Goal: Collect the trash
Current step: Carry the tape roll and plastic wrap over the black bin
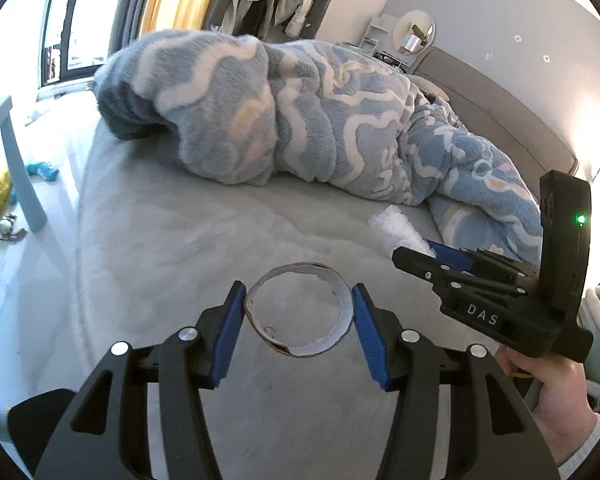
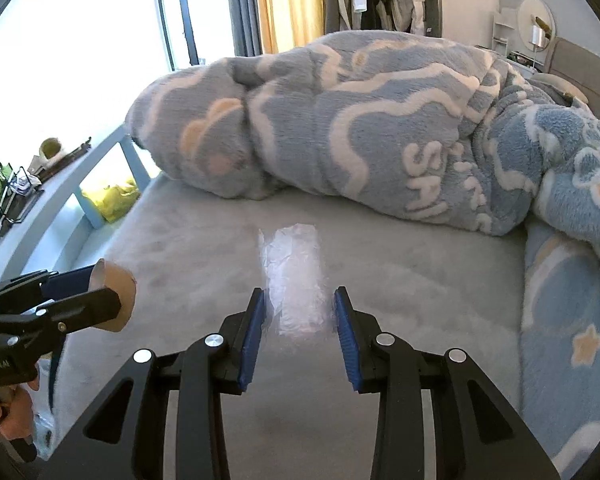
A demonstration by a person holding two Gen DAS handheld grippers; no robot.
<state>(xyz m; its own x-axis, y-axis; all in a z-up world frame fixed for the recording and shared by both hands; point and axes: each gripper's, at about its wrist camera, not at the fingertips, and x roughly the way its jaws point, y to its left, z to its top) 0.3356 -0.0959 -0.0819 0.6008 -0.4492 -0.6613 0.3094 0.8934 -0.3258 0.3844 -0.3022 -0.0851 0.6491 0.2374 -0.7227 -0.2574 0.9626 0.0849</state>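
"DAS" stands on the right tongs (image 1: 414, 258); the blanket (image 2: 380, 128) shows partial letters "SA".

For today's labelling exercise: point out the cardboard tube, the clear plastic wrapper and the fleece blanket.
cardboard tube (image 1: 300, 350), left wrist view, near rim
clear plastic wrapper (image 2: 296, 276), right wrist view, crinkled middle
fleece blanket (image 2: 340, 120), right wrist view, top fold

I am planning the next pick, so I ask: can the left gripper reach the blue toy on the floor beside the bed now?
Probably not. The left gripper is shut on a cardboard tube, so its jaws are occupied. The blue toy lies on the floor beyond the bed's edge, next to a table leg.
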